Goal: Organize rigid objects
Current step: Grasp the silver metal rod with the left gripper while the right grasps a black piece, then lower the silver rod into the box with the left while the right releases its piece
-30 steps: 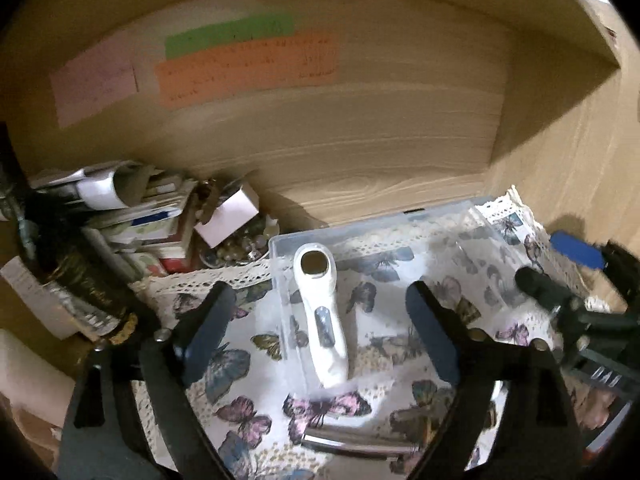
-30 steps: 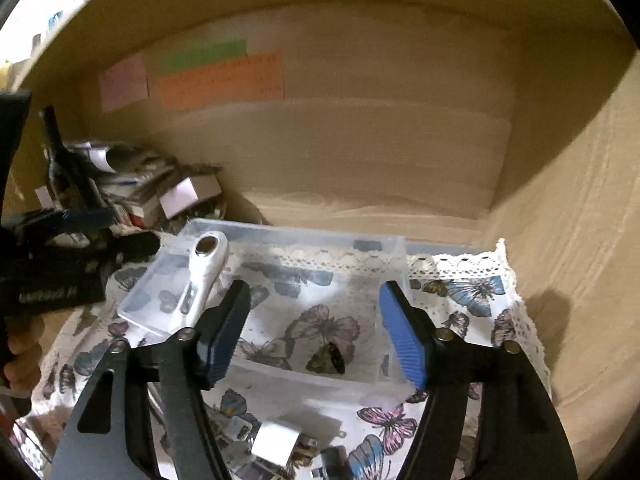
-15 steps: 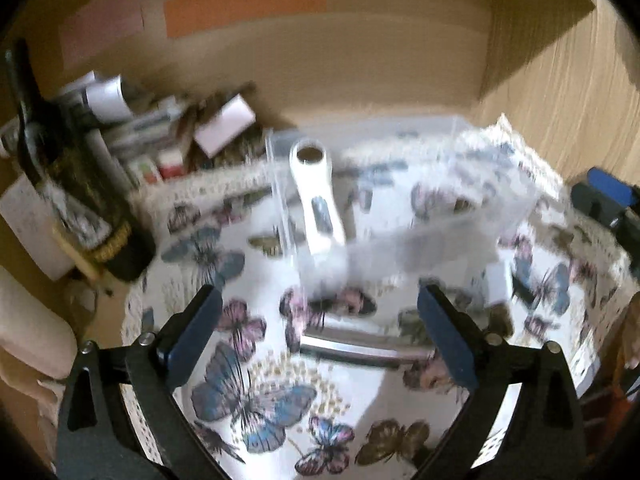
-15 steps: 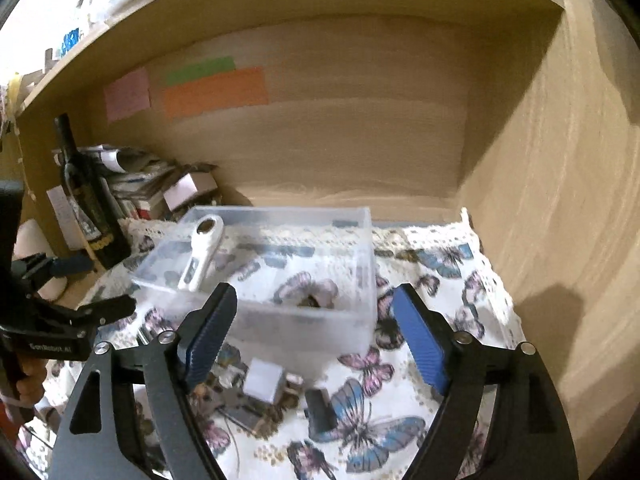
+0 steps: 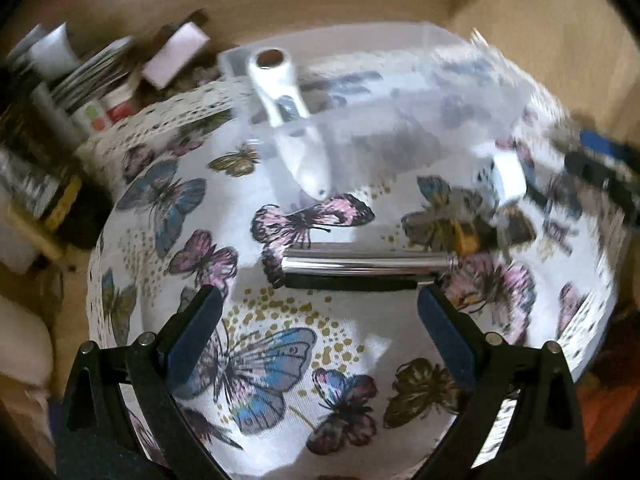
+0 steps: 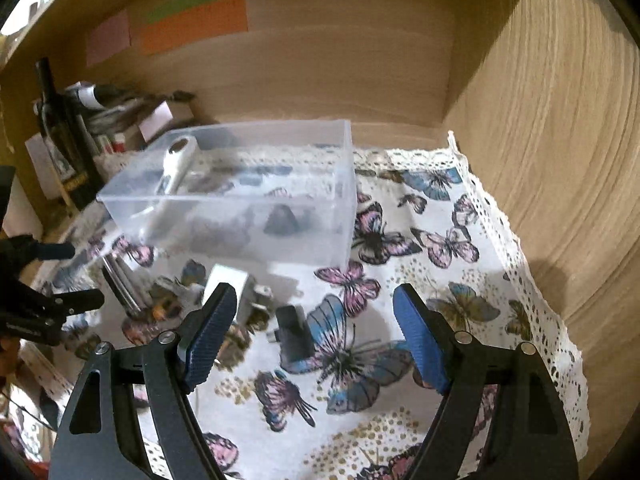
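Observation:
A clear plastic bin (image 6: 240, 216) stands on the butterfly cloth (image 6: 440, 280) and holds a white handheld device (image 6: 174, 164) and a dark item (image 6: 282, 220). The bin also shows in the left wrist view (image 5: 400, 120), with the white device (image 5: 284, 100) in it. A shiny metal bar (image 5: 360, 266) lies just ahead of my open, empty left gripper (image 5: 316, 320). My right gripper (image 6: 312, 336) is open and empty above a small black block (image 6: 294, 338), next to a white charger (image 6: 226, 286) and small loose pieces (image 6: 168, 304).
A dark bottle (image 6: 60, 128), stacked boxes and papers (image 6: 132, 116) crowd the shelf's back left. Wooden walls close the back and the right side (image 6: 560, 160). Coloured paper notes (image 6: 192, 24) are stuck on the back wall.
Both grippers have pulled back and tilted down from the bin. The metal bar now lies close before the left fingers, and the black block sits between the right fingers.

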`<state>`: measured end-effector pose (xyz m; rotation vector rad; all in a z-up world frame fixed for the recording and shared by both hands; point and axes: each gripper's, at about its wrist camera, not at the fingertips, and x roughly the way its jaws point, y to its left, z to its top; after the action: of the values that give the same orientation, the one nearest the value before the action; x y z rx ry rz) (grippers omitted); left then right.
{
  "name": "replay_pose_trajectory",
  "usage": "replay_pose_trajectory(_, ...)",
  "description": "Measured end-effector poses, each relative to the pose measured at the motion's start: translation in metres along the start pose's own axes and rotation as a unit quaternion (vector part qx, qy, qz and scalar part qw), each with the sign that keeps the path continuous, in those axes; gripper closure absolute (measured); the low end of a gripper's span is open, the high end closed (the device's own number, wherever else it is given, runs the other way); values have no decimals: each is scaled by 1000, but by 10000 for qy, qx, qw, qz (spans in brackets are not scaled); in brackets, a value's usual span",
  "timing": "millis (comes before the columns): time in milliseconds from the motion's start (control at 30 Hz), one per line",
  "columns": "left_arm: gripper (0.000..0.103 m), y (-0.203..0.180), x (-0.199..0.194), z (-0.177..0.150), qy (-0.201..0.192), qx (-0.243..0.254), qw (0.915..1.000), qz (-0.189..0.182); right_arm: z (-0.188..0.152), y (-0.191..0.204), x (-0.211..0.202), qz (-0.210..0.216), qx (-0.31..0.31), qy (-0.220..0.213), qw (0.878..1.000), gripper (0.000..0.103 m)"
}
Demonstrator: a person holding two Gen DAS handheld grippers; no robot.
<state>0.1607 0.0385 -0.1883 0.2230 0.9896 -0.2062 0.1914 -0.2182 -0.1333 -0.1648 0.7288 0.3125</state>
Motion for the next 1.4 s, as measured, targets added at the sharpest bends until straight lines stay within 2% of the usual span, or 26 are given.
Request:
replay_pose_trajectory(167,4,-16,16,13,156,511,9986,17,-4,-3,1,2,48,62,10000,25)
replay_pose_trajectory(367,5,-21,28,27,228,627,9977,-142,-11,-5,7,24,97,245,9997,25)
replay_pose_trajectory(400,9,-21,29,28,219,606,9977,-204,-12,-5,9,37,100,275,9996,25)
replay_pose_trajectory(467,30,-19,31,30,274,471,9974,-477,-14,-5,12,72,96,331,9994,25)
replay_pose_trajectory(500,33,-19,31,30,273,397,9974,-533,-15,-4,14,97,81,370,9992,25)
replay_pose_trajectory(567,51,-18,29,29,222,270,9981,-506,-16,-2,18,133,56,438,9989,28)
replay_pose_trajectory(600,56,-17,27,28,215,219,9981,-531,-16,-1,20,168,41,480,9987,30)
replay_pose_trajectory(667,69,-16,24,25,218,103,9982,-556,-17,1,26,249,-19,597,9979,43)
replay_pose_trajectory(800,80,-13,18,16,220,-55,9980,-595,-18,7,37,246,-160,756,9967,58)
replay_pose_trajectory(867,87,-10,15,12,249,-202,9973,-664,-19,9,43,276,-183,868,9957,70)
replay_pose_trajectory(933,88,-6,12,8,271,-334,9967,-693,-19,11,45,316,-150,853,9957,73)
replay_pose_trajectory(1000,88,-8,11,6,255,-323,9969,-666,-19,12,46,287,-153,835,9960,81)
replay_pose_trajectory(1067,88,-9,12,7,250,-305,9972,-631,-19,13,46,276,-144,820,9961,86)
replay_pose_trajectory(1400,88,-11,10,5,27,-359,9973,-634,-14,6,35,208,61,603,9979,89)
